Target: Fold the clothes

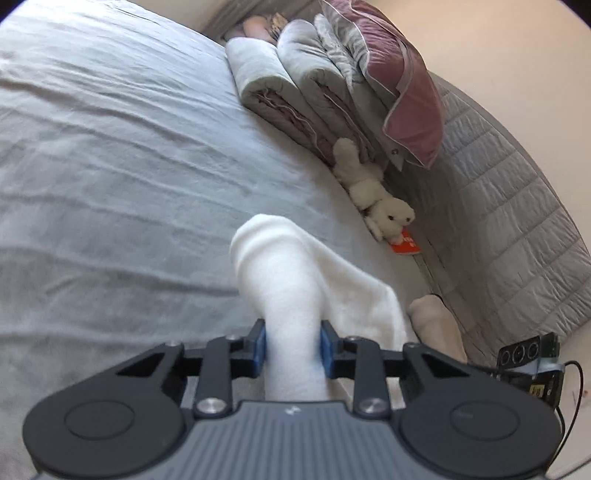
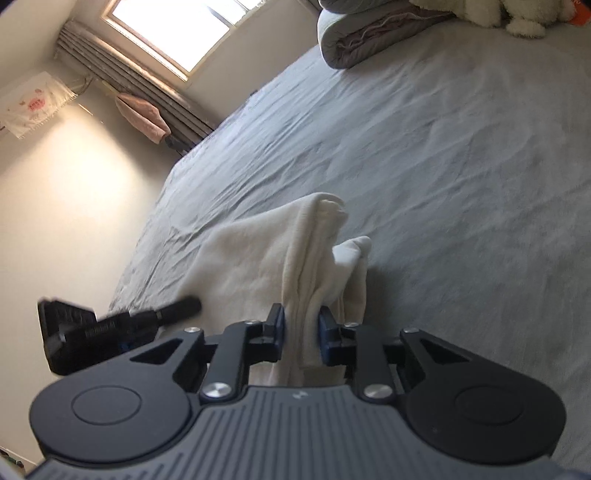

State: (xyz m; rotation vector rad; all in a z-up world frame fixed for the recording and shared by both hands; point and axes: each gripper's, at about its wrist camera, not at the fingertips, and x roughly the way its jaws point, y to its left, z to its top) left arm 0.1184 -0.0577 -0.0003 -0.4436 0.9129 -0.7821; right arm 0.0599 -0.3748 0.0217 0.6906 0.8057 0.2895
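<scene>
A white fleece garment (image 1: 291, 273) hangs bunched over the grey bedsheet (image 1: 110, 166). My left gripper (image 1: 293, 341) is shut on a thick fold of it, the cloth rising between the blue pads. In the right wrist view the same white garment (image 2: 258, 258) drapes down to the left, and my right gripper (image 2: 302, 332) is shut on a gathered edge of it. The other gripper's black body (image 2: 85, 332) shows at the lower left of that view.
Folded grey quilts (image 1: 295, 85) and a mauve pillow (image 1: 399, 81) are stacked against the padded headboard (image 1: 509, 206). A white plush toy (image 1: 373, 192) and an orange card (image 1: 406, 245) lie beside them. A beige cloth (image 1: 436, 325) sits near the headboard. A window (image 2: 173, 29) and a wall stand beyond the bed's edge.
</scene>
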